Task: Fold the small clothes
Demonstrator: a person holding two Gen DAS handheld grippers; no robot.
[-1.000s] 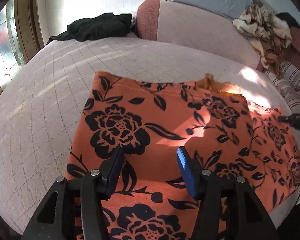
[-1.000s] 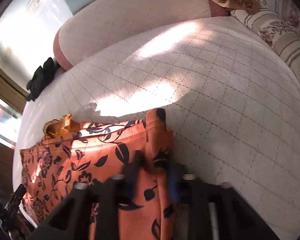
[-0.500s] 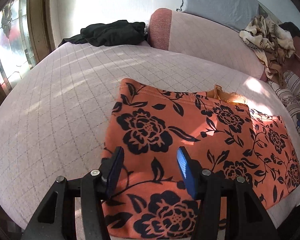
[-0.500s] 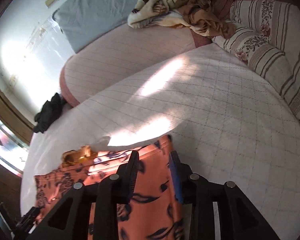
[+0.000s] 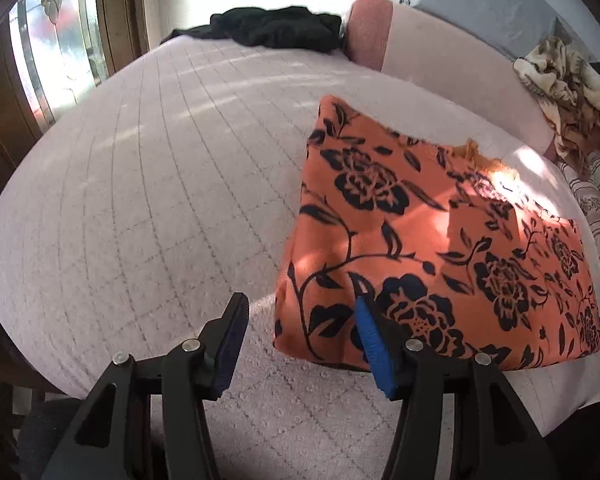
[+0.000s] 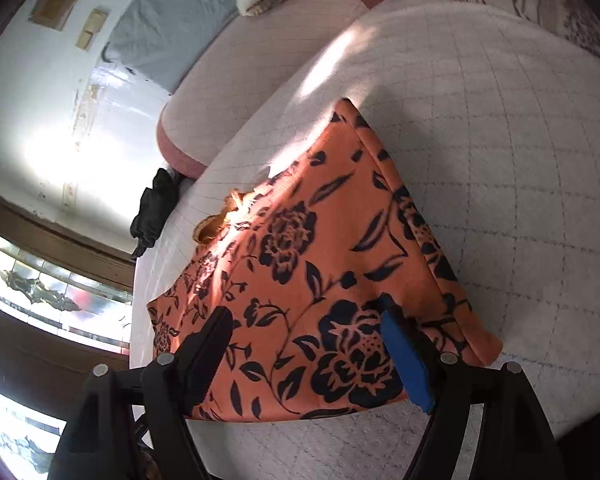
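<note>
An orange garment with black flowers (image 5: 440,236) lies folded flat on my quilted bed (image 5: 160,200). My right gripper (image 6: 306,350), jaws just widened, hovers over it empty; my left gripper (image 5: 300,338) is apart, empty.

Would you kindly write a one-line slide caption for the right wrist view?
Right gripper, jaws just opened and empty, above the folded orange floral garment on the quilted bed.
</note>
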